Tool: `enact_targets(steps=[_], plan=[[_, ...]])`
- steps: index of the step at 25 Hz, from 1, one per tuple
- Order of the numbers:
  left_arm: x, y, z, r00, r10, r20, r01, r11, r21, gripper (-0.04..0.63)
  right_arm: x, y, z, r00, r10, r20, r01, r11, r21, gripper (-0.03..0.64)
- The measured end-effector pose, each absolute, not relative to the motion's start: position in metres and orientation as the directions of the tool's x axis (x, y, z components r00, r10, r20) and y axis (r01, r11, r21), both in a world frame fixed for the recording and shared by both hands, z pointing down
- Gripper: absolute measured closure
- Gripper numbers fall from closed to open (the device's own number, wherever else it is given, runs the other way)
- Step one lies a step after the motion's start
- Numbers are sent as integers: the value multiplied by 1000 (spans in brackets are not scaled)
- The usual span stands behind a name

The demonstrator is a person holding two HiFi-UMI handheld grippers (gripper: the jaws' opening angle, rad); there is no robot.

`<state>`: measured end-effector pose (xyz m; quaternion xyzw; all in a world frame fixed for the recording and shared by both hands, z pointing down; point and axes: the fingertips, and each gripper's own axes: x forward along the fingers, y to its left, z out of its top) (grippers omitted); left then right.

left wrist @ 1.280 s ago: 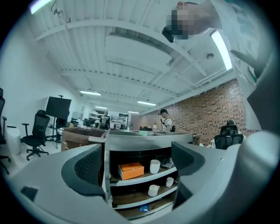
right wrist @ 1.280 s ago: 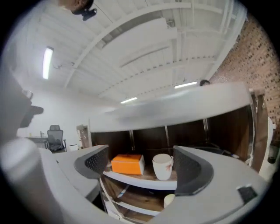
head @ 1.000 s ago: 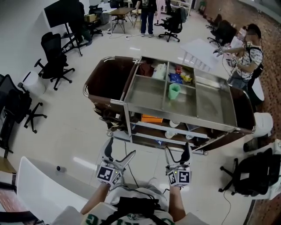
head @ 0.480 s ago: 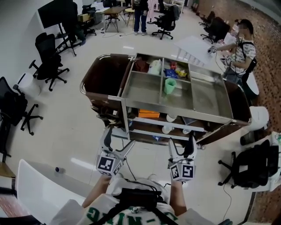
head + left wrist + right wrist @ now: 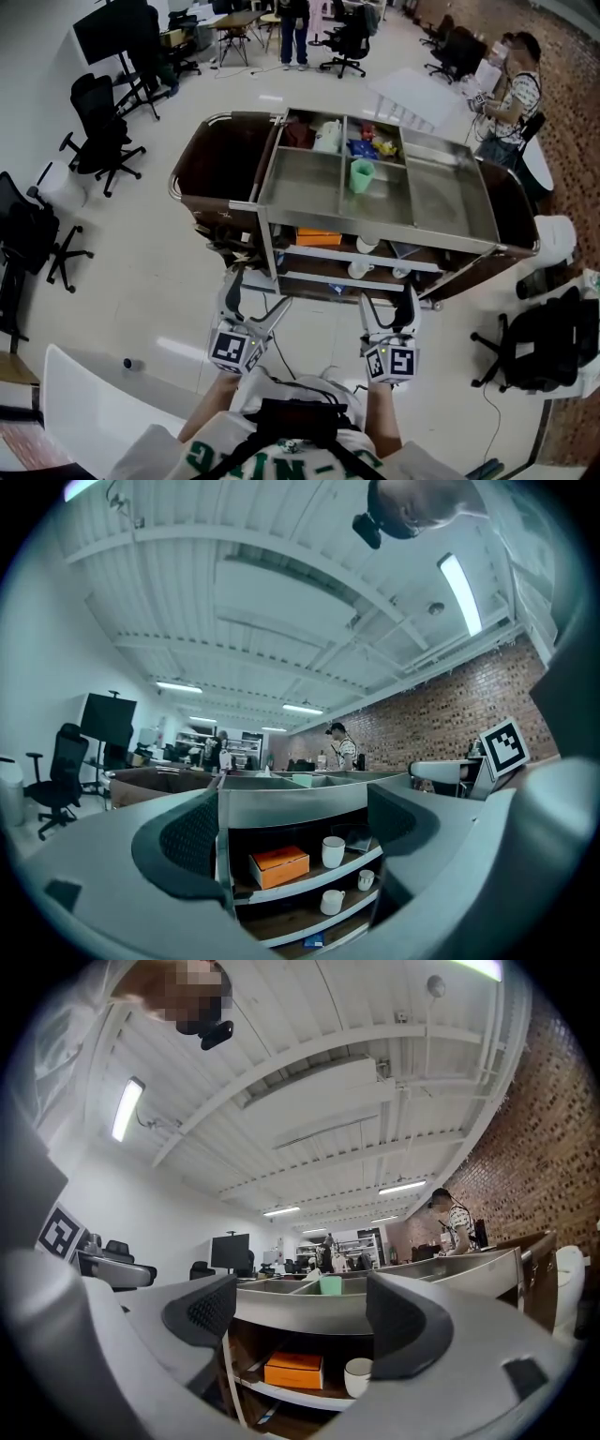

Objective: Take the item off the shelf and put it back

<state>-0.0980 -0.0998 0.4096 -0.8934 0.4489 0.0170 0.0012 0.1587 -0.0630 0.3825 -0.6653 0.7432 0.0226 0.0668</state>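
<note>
A steel cart (image 5: pixel 270 208) stands in front of me, with open shelves under its top tray. On the upper shelf lie an orange box (image 5: pixel 319 238) (image 5: pixel 278 864) (image 5: pixel 294 1370) and a white cup (image 5: pixel 366 245) (image 5: pixel 333 851) (image 5: pixel 357 1376). Two more white cups (image 5: pixel 357 270) (image 5: pixel 330 902) sit on the shelf below. My left gripper (image 5: pixel 255 295) (image 5: pixel 295 827) is open and empty, short of the cart's near left corner. The right gripper (image 5: pixel 387 305) (image 5: pixel 305 1321) is also open and empty, a little in front of the shelves.
The cart's top tray holds a green cup (image 5: pixel 362 174) and several packets in its far compartments. A person (image 5: pixel 511 94) stands beyond the cart's right end. Black office chairs (image 5: pixel 98 127) stand at the left, another chair (image 5: pixel 534 352) at the right, a white table (image 5: pixel 89 412) near my left.
The head view has shifted slightly, so more of the cart's lower shelves shows. Both grippers stay open and low in front of the cart, the right one drifting slightly right.
</note>
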Motion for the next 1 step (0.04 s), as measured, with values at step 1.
enact_targets(steps=[1], plan=[[-98, -100, 409, 596, -802, -31, -802, -597, 14, 124, 159, -63, 382, -107, -986, -129, -992, 115, -55, 167]])
